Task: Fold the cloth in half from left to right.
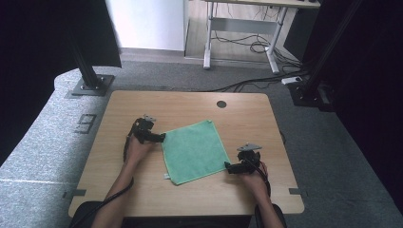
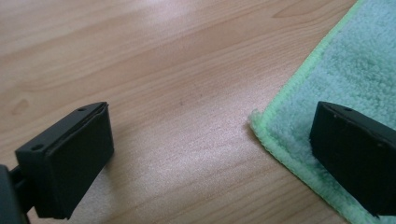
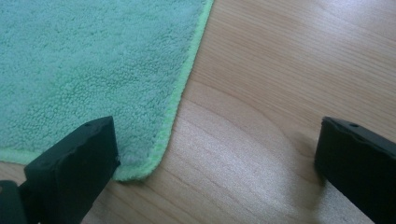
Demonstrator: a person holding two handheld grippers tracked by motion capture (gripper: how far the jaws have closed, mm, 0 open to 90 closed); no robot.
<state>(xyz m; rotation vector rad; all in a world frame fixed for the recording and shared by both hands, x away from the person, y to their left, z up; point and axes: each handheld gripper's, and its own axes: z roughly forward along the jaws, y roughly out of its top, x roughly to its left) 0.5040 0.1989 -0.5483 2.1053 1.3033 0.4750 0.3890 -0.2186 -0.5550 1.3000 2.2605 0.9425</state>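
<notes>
A green microfibre cloth (image 1: 194, 150) lies flat on the wooden table (image 1: 237, 123), turned like a diamond. My left gripper (image 1: 160, 137) sits at the cloth's left corner and is open: in the left gripper view one jaw rests over the cloth corner (image 2: 275, 126) and the other over bare wood. My right gripper (image 1: 229, 167) is at the cloth's right corner, also open. In the right gripper view its jaws straddle the cloth corner (image 3: 140, 168), one jaw over the cloth, the other over wood. Nothing is held in either gripper.
A round cable hole (image 1: 221, 104) is near the table's far edge. A small white tag (image 1: 167, 176) sticks out at the cloth's near corner. Beyond the table stand a black frame post (image 1: 88, 71) and a desk with cables (image 1: 247, 45) on the floor.
</notes>
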